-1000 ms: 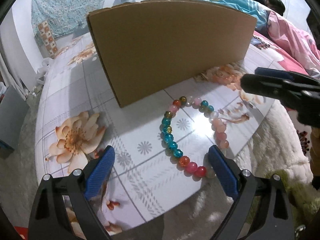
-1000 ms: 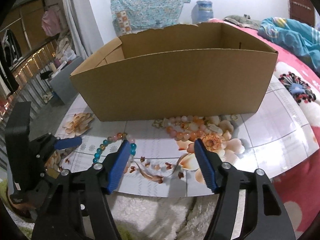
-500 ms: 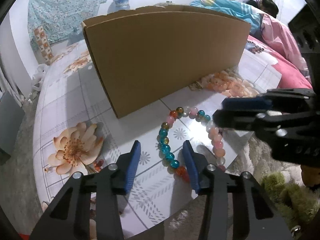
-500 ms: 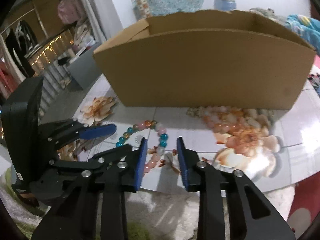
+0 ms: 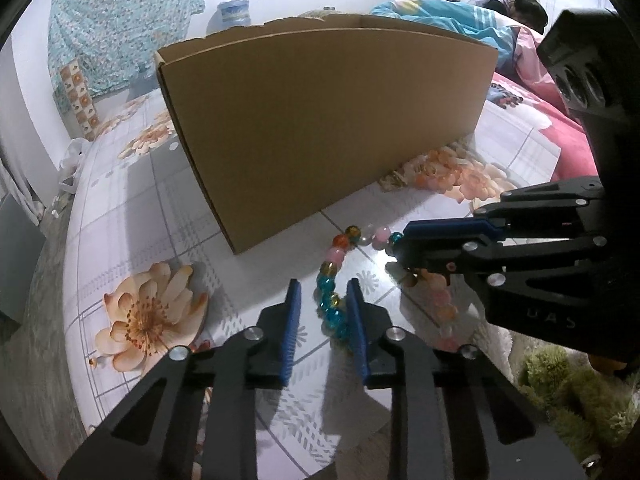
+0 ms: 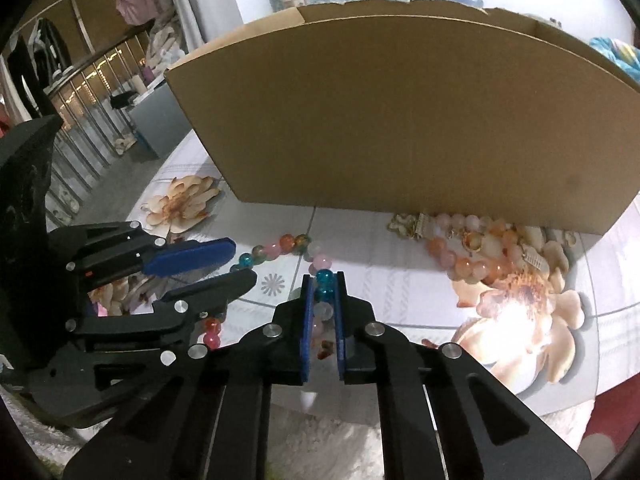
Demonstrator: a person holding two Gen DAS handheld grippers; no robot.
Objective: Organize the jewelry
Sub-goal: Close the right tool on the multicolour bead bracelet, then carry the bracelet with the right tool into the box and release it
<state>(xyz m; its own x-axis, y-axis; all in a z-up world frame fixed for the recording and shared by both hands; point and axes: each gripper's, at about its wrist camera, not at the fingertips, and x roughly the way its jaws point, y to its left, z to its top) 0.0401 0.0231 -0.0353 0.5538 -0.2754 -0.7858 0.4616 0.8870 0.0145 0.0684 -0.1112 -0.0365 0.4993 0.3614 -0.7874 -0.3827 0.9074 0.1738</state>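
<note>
A bracelet of teal, pink and orange beads (image 5: 338, 240) (image 6: 286, 242) lies on the flower-print table (image 5: 132, 216) in front of a cardboard box (image 5: 320, 120) (image 6: 400, 120). My left gripper (image 5: 323, 284) straddles its teal side. The jaws are closing, with a small gap left beside the left pad. My right gripper (image 6: 323, 276) is closing on the opposite side, and its pads touch the teal and pale beads between them. In the left wrist view the right gripper (image 5: 400, 245) reaches in from the right. The right wrist view shows the left gripper (image 6: 236, 264) at its left.
A second bracelet of pink and orange beads (image 6: 472, 264) (image 5: 440, 172) lies against the foot of the box. The table's front edge is close below both grippers, with a white shaggy rug (image 6: 340, 432) under it. A person lies on a bed (image 5: 520, 12) behind.
Both pairs of jaws have narrowed from wide to close around the bracelet's beads. The right gripper has come in and down onto the bracelet's right side.
</note>
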